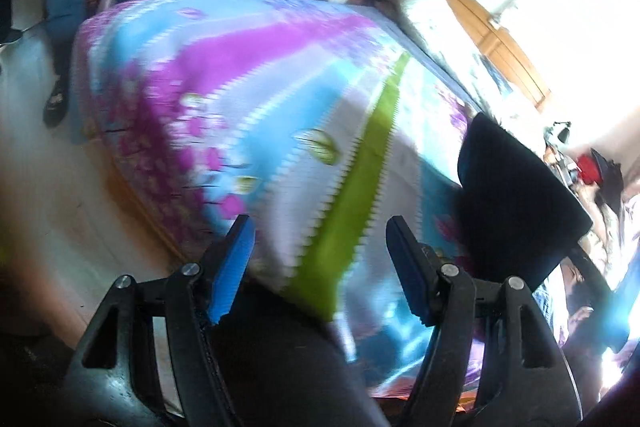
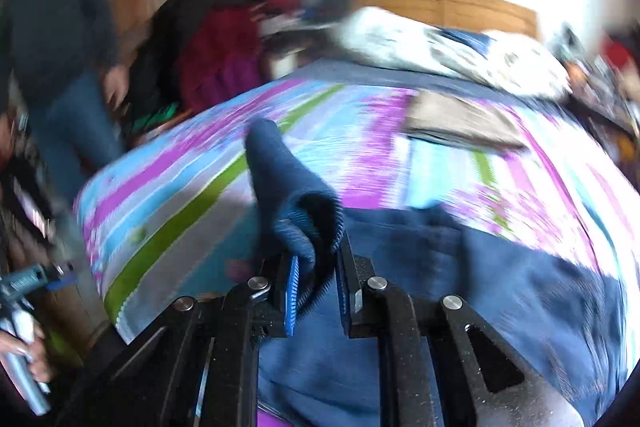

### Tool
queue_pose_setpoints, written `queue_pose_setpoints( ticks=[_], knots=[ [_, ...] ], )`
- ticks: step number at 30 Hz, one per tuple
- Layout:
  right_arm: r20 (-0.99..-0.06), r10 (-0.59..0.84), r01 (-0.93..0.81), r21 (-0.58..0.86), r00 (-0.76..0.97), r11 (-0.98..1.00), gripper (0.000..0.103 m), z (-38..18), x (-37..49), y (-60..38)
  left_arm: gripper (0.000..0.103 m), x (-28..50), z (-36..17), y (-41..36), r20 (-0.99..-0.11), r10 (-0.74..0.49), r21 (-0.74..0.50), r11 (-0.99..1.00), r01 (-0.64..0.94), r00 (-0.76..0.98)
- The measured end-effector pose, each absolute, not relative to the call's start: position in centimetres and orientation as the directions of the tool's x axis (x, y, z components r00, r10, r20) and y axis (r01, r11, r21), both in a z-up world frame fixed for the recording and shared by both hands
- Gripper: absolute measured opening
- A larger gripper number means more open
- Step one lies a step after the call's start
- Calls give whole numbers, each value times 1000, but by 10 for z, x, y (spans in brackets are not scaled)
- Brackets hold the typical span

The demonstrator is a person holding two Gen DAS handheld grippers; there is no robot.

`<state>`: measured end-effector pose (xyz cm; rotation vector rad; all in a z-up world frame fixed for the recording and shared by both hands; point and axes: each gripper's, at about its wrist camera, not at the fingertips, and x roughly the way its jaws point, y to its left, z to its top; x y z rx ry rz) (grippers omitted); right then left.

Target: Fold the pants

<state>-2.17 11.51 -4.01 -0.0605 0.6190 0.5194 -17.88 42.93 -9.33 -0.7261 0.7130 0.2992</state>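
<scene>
Bed: striped floral bedspread (image 2: 192,203), beneath both grippers
Right gripper (image 2: 318,287): clamped on navy pants (image 2: 460,287)
Left gripper (image 1: 320,259): jaws apart, empty
Room: wooden headboard (image 2: 472,7) ahead

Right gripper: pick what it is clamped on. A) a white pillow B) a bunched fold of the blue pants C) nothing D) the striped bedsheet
B: the right gripper pinches a bunched fold of the blue pants between its blue pads, lifted above the striped bedsheet.
</scene>
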Motion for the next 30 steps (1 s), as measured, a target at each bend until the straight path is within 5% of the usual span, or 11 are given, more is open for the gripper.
queue_pose_setpoints(
  ticks=[8, 12, 16, 19, 20, 21, 28, 30],
  knots=[
    [-530, 262, -33, 401, 807, 915, 5, -53, -38, -139, 69, -129, -83, 364, -701, -80, -456, 815, -358, 709],
    [-678, 173, 272, 497, 715, 824, 3, -128, -32, -245, 69, -117, -80, 336, -712, -107, -427, 850, -307, 694],
    [-625, 278, 197, 581, 729, 789, 3, -132, -35, -256, 69, -103, -83, 308, -745, -147, -404, 876, -264, 651],
    [-560, 321, -26, 470, 764, 882, 20, -101, -31, -214, 69, -101, -79, 293, -752, -166, -395, 888, -235, 637],
    [-541, 358, -86, 463, 761, 882, 57, -95, -25, -207, 69, -100, -78, 289, -756, -167, -387, 894, -227, 633],
    [-537, 387, -127, 457, 749, 881, 77, -93, -18, -203, 69, -99, -77, 288, -759, -168, -381, 898, -220, 629],
    [-556, 479, -211, 477, 679, 853, 80, -123, 11, -198, 71, -106, -81, 290, -783, -151, -359, 902, -240, 604],
    [-584, 455, -193, 455, 672, 869, 72, -134, 15, -202, 71, -105, -91, 293, -807, -152, -357, 895, -266, 571]
  ],
)
